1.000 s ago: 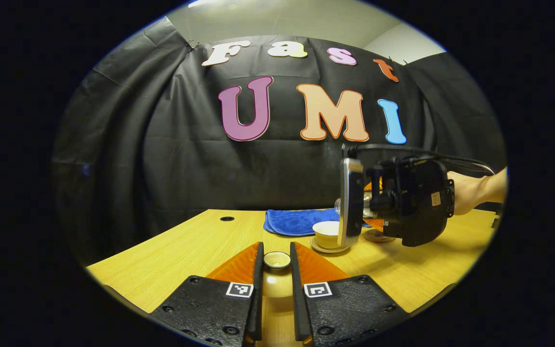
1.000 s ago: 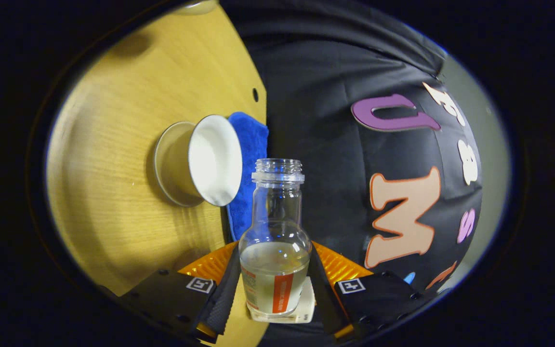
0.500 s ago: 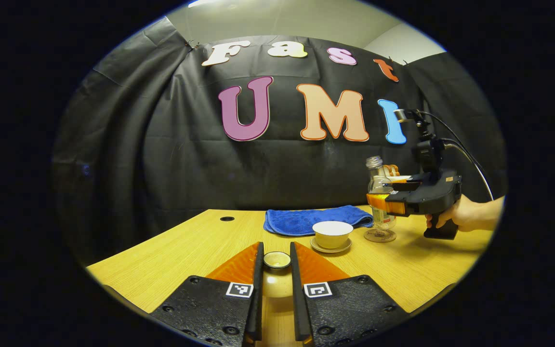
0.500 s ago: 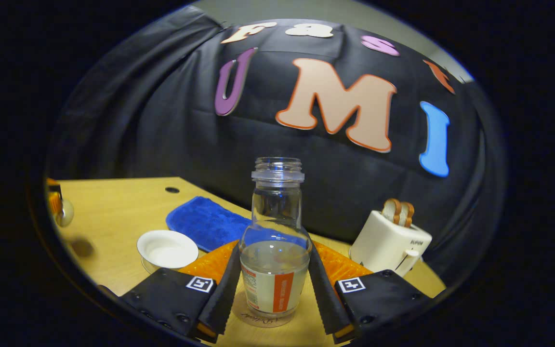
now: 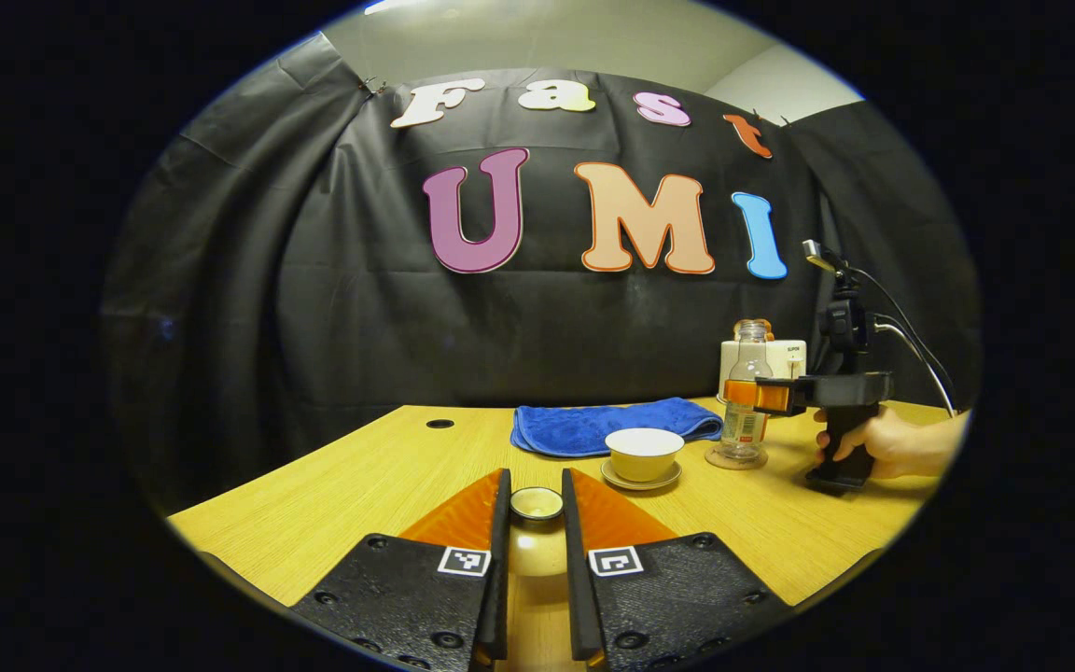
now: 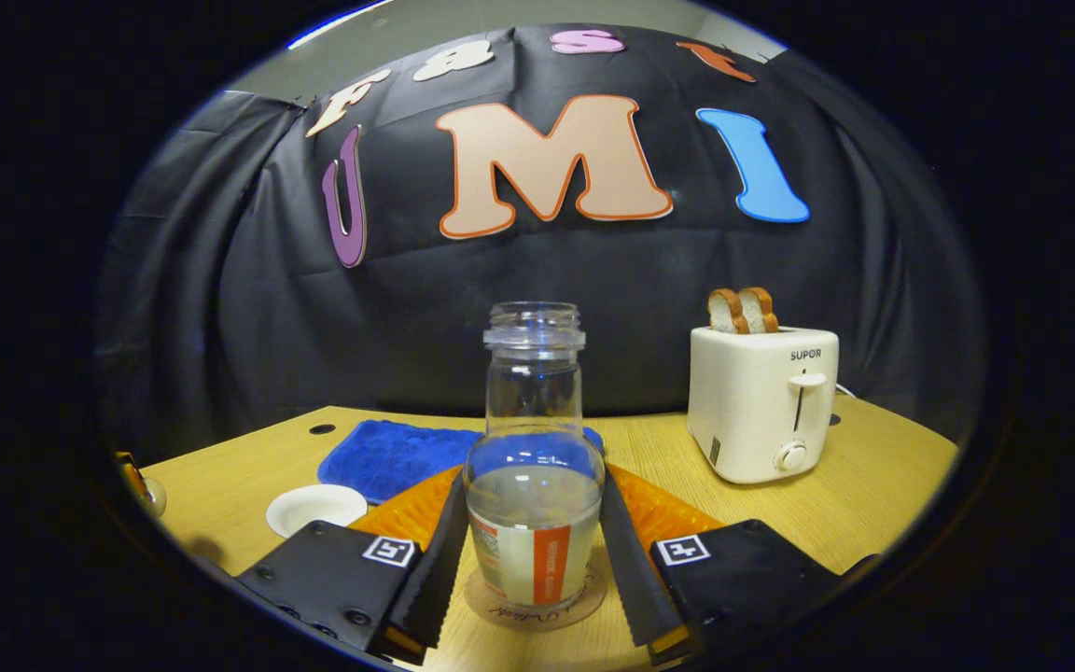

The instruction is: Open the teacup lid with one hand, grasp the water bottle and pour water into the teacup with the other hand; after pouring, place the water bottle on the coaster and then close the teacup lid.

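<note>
Bottle (image 6: 535,485) upright on coaster (image 6: 537,607), clamped by right gripper (image 6: 530,551); left gripper (image 5: 535,523) holds lid (image 5: 537,503); cup (image 5: 644,452), at 1 o'clock, awaits closing.

The left gripper view sits low over the table (image 5: 360,476), facing the back wall, with the teacup (image 5: 642,453) and water bottle (image 5: 746,397) farther off to its right. The right gripper view looks level, close on that bottle. Both views share the blue cloth (image 6: 388,457).
</note>
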Motion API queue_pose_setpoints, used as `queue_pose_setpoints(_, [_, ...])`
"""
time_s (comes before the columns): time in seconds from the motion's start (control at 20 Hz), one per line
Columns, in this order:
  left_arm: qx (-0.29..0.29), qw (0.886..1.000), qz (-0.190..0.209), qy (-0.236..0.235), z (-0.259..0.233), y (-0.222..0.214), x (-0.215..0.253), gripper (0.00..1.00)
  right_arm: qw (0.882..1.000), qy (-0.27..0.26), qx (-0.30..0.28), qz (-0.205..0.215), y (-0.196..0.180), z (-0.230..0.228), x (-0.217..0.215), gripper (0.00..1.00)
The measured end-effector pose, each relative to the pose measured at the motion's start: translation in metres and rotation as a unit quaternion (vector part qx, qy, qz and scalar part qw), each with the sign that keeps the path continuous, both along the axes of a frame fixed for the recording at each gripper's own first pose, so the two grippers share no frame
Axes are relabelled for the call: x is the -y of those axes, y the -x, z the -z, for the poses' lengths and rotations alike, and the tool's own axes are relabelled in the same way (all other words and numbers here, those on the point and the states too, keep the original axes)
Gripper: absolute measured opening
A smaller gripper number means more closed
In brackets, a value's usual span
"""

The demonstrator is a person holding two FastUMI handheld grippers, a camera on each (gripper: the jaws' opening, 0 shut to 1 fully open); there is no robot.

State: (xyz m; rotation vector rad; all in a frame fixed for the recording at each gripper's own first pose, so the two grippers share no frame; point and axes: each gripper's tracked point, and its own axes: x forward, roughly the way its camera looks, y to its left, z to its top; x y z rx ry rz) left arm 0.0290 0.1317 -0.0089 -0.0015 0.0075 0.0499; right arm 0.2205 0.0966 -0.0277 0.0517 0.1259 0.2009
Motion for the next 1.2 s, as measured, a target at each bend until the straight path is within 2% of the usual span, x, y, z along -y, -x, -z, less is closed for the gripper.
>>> queue_pose_setpoints(0.2, [-0.001,1.0,-0.001,0.0,-0.001,-0.001,-0.001,0.24,0.999,0.03,0.019,-0.005,-0.002,-0.004,0.006,0.78])
queue_pose_setpoints(0.4, [-0.001,1.0,-0.001,0.0,-0.001,-0.001,-0.001,0.24,1.0,0.018,0.017,-0.004,0.0,0.0,-0.001,0.8])
queue_pose_setpoints(0.55, [-0.001,1.0,-0.001,0.0,-0.001,0.0,-0.001,0.24,0.999,0.021,0.033,-0.01,0.001,-0.003,0.003,0.76])
queue_pose_setpoints(0.6, [-0.001,1.0,0.0,0.0,-0.001,-0.001,-0.001,0.24,0.999,0.015,0.04,-0.013,0.003,-0.006,0.001,0.82])
queue_pose_setpoints(0.85, [-0.002,1.0,-0.002,0.0,0.0,-0.001,-0.001,0.24,0.999,0.018,0.043,-0.021,0.002,-0.003,0.005,0.87])
queue_pose_setpoints(0.9, [-0.002,1.0,-0.001,0.0,0.0,-0.002,-0.001,0.24,0.999,0.018,0.045,-0.02,0.001,-0.005,0.004,0.92])
queue_pose_setpoints(1.0, [-0.003,1.0,0.002,0.0,0.0,-0.004,0.002,0.24,0.999,0.018,0.044,-0.021,0.003,-0.004,0.004,0.84])
queue_pose_setpoints(1.15, [-0.003,1.0,-0.004,0.0,0.001,-0.003,-0.001,0.24,0.999,0.018,0.045,-0.018,0.004,-0.004,0.005,0.94])
queue_pose_setpoints(1.2, [-0.002,1.0,-0.006,0.0,0.0,-0.004,-0.002,0.24,0.999,0.018,0.044,-0.019,0.004,-0.005,0.005,0.89])
